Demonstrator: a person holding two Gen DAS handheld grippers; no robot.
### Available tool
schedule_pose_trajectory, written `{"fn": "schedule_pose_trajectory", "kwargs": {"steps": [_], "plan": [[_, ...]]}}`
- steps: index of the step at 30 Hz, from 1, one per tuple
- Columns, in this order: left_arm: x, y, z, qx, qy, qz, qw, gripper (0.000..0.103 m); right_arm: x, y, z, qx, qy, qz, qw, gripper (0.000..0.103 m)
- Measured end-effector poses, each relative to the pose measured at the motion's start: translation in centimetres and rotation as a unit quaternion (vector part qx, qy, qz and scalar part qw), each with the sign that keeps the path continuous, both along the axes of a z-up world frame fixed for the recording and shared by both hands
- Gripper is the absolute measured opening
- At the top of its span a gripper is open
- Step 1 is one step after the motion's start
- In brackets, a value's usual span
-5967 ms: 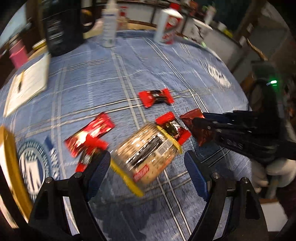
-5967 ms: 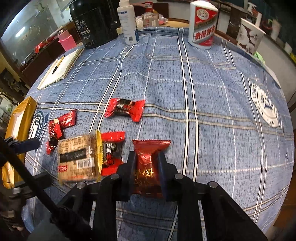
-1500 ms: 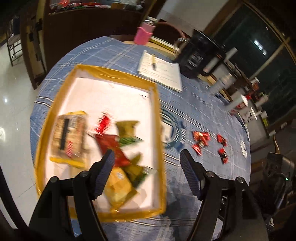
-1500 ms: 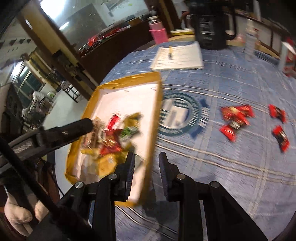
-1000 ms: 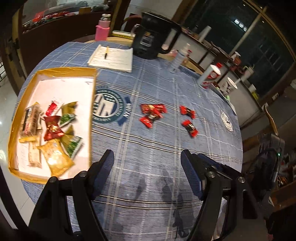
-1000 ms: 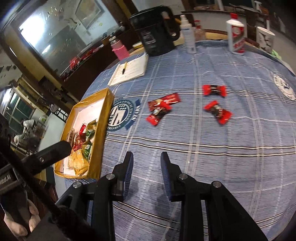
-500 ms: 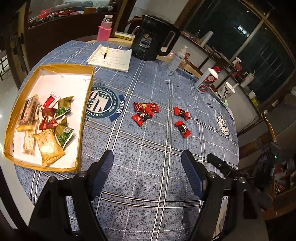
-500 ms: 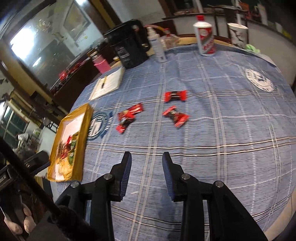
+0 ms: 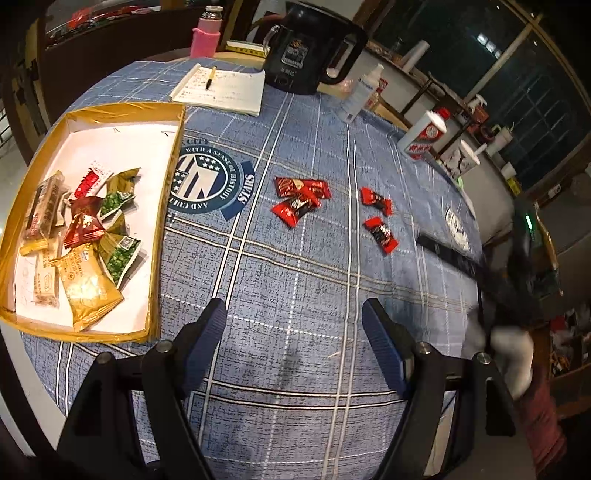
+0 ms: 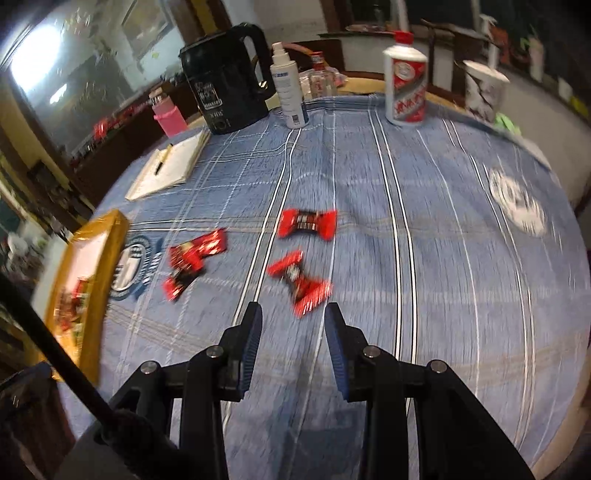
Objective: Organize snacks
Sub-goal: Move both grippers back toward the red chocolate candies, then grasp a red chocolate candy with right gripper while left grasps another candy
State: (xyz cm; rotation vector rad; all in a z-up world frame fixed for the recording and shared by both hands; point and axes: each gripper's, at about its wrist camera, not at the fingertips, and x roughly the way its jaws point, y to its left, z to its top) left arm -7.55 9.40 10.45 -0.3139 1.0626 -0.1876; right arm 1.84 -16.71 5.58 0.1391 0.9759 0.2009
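Several red snack packets lie on the blue checked tablecloth: a pair [image 9: 300, 201] [image 10: 194, 256] near the round emblem, one [image 9: 375, 195] [image 10: 307, 222] farther back and one [image 9: 380, 234] [image 10: 300, 282] nearer. The yellow-rimmed tray [image 9: 168, 206] [image 10: 107, 236] at the left holds several packets in gold, green and red. My left gripper [image 9: 294, 339] hangs open and empty above bare cloth near the table's front. My right gripper [image 10: 293, 328] is open with nothing between its fingers, just short of the nearer red packet; its arm [image 9: 454, 258] shows blurred at the right of the left wrist view.
At the table's back stand a black kettle [image 9: 310, 55] [image 10: 225, 92], a white spray bottle [image 9: 360, 94] [image 10: 290, 88], a red-and-white bottle [image 9: 423, 136] [image 10: 405, 88], a paper cup [image 10: 482, 88], a pink bottle [image 9: 207, 35] and a notepad with pen [image 9: 221, 90] [image 10: 168, 166]. A gloved hand [image 9: 509, 354] is at the right.
Both views swung from the tray toward the red packets. The right gripper's jaws widened as it moved in close to the nearer packet. The left gripper sank a little.
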Motion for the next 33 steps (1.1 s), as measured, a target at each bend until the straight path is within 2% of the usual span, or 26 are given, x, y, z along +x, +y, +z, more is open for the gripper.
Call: {"fn": "schedule_pose_trajectory", "kwargs": {"steps": [5, 10, 16, 21, 27, 33], "plan": [[1.9, 0.1, -1.2, 0.012, 0.003, -0.019, 0.9997, 0.076, 3.6, 1.7, -2.9, -0.032, 0.031, 0.025, 0.999, 0.036], [5.2, -0.3, -2.3, 0.029, 0.001, -0.037, 0.9989, 0.076, 4.6, 2.6, -4.9, -0.058, 0.051, 0.033, 0.996, 0.036], [9.4, -2.1, -4.2, 0.040, 0.010, -0.077, 0.9961, 0.076, 5.0, 2.7, -5.5, -0.060, 0.061, 0.026, 0.996, 0.036], [12.3, -3.4, -5.9, 0.053, 0.021, -0.104, 0.9930, 0.076, 5.3, 2.5, -5.4, -0.059, 0.060, 0.012, 0.996, 0.028], [15.3, -5.0, -7.3, 0.080, 0.013, -0.135, 0.9876, 0.076, 5.5, 2.5, -5.4, -0.060, 0.058, 0.000, 0.997, 0.023], [17.5, -6.0, -8.7, 0.115, 0.011, -0.135, 0.9840, 0.076, 5.5, 2.4, -5.4, -0.060, 0.060, -0.002, 0.996, 0.019]]}}
